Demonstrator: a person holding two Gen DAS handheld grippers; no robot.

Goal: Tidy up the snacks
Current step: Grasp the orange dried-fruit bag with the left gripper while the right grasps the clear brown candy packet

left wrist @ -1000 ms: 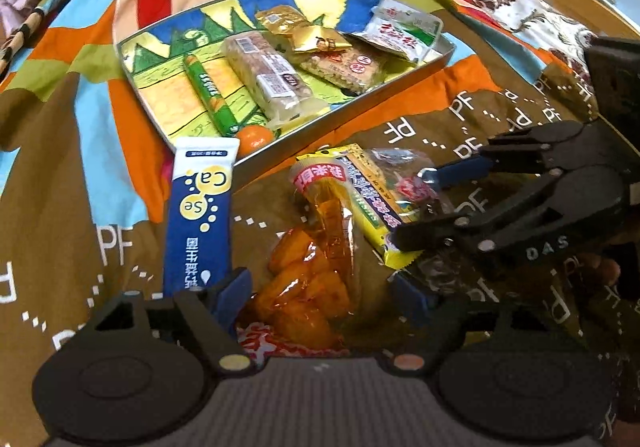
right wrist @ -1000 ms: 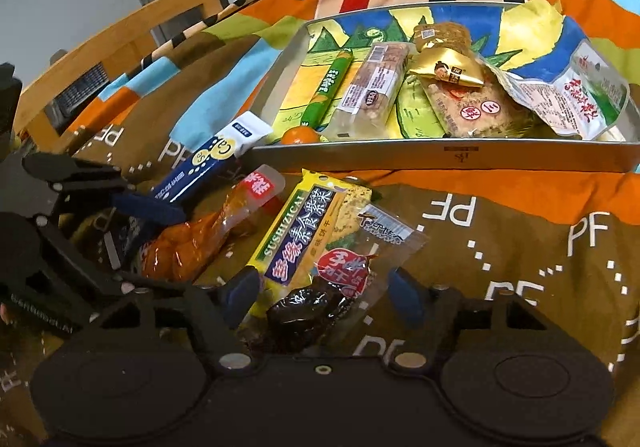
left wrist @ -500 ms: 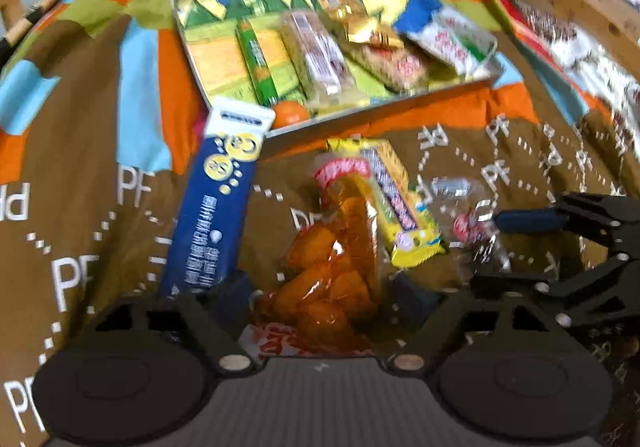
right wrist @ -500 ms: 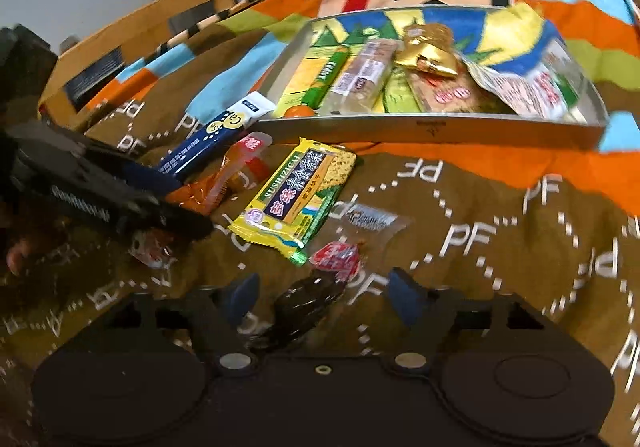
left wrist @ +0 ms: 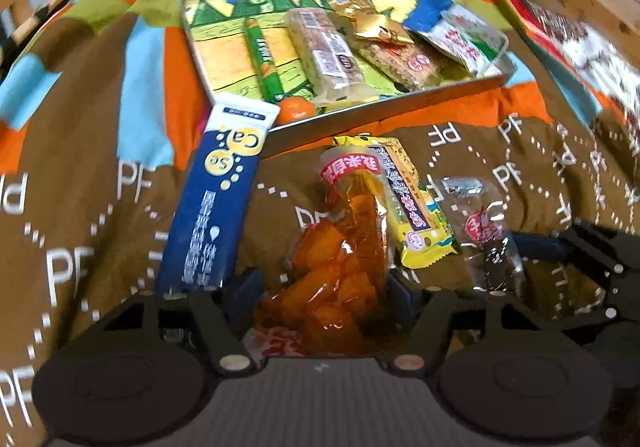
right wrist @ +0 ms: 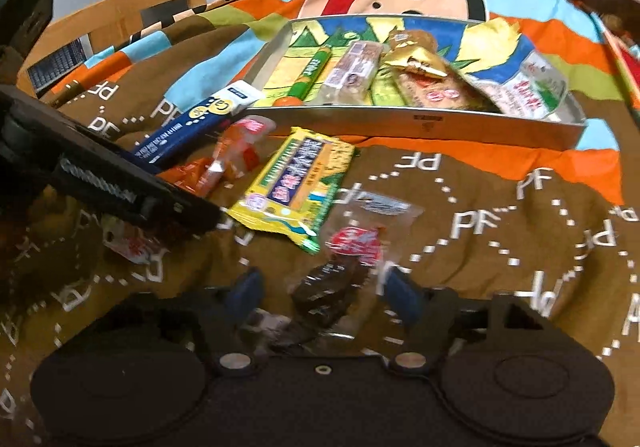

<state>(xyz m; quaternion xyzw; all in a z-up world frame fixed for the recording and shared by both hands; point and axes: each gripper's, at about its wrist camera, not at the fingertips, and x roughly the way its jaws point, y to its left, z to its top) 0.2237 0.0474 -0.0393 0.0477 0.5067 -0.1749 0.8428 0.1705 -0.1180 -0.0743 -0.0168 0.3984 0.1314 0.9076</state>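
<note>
The orange pack [left wrist: 340, 279] lies on the blanket [left wrist: 100, 207], right between the fingers of the left gripper [left wrist: 320, 295]. The jaws are closing around it, but the pads do not look like they press it yet. The pack is soft and slippery, so it can squish or slide out if only its edge gets pinched. Its top lies on the yellow pack [left wrist: 408, 203], so a lift may drag that one too. The blue stick [left wrist: 216, 203] sits just beside the left finger and could get bumped or caught. The right gripper [right wrist: 320, 291] is closing on the dark pack [right wrist: 336, 283], which lies between its fingers; I cannot see the pads touch it. Its clear wrapper is thin and crinkly, so the fingers might grab only plastic and drop it. The two grippers are close together and could knock each other. The tray [right wrist: 400, 123] is near but already holds a row of snacks, so a new one dropped in carelessly may land on top or hit the rim.
</note>
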